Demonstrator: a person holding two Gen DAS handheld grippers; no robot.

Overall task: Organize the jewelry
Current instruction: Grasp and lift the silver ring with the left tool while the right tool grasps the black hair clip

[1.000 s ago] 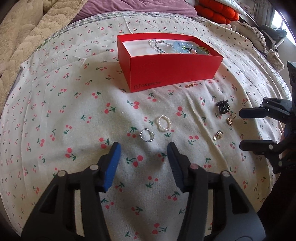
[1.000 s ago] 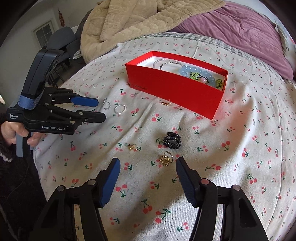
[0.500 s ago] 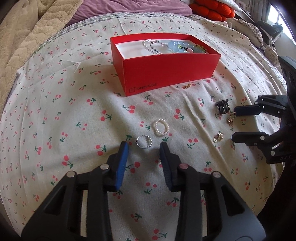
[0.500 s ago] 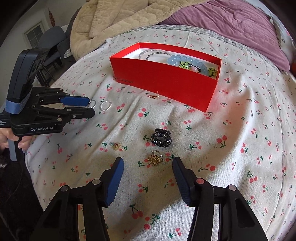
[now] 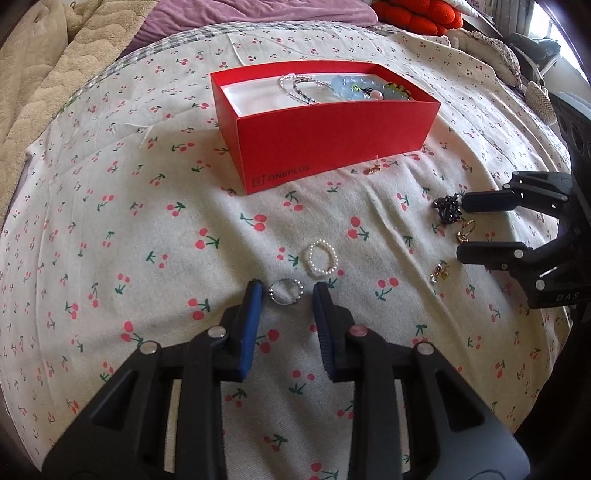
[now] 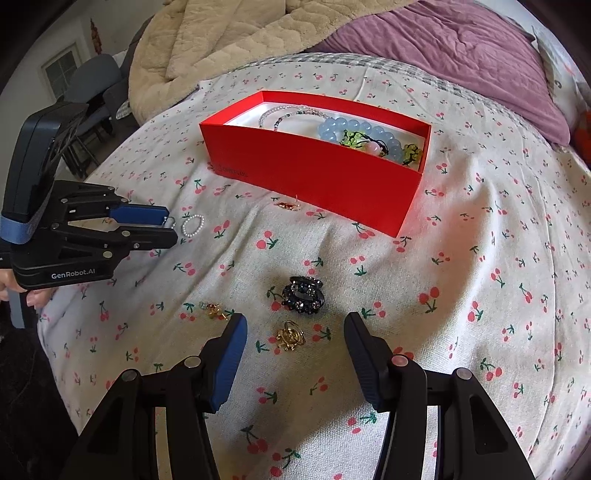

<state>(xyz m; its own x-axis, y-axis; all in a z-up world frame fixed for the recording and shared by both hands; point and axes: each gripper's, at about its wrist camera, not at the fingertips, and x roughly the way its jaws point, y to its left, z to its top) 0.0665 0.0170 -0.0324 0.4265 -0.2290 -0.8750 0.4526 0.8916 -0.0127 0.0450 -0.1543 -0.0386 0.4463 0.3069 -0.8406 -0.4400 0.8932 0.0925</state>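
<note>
A red box on the cherry-print bedspread holds bead bracelets. My left gripper is closing around a small silver beaded ring that lies between its fingertips; the pads do not press on it. A white pearl ring lies just beyond. My right gripper stands open over a gold ring. A black hair claw sits just past it. A gold earring lies to its left.
A small red-gold earring lies against the box's near wall. A beige quilt and a purple blanket are heaped at the far side. A hand holds the left gripper's handle near the bed's edge.
The left gripper's jaws have narrowed and come forward, so the silver ring now lies between the fingertips. The right gripper edged closer to the gold ring, its jaws about as wide.
</note>
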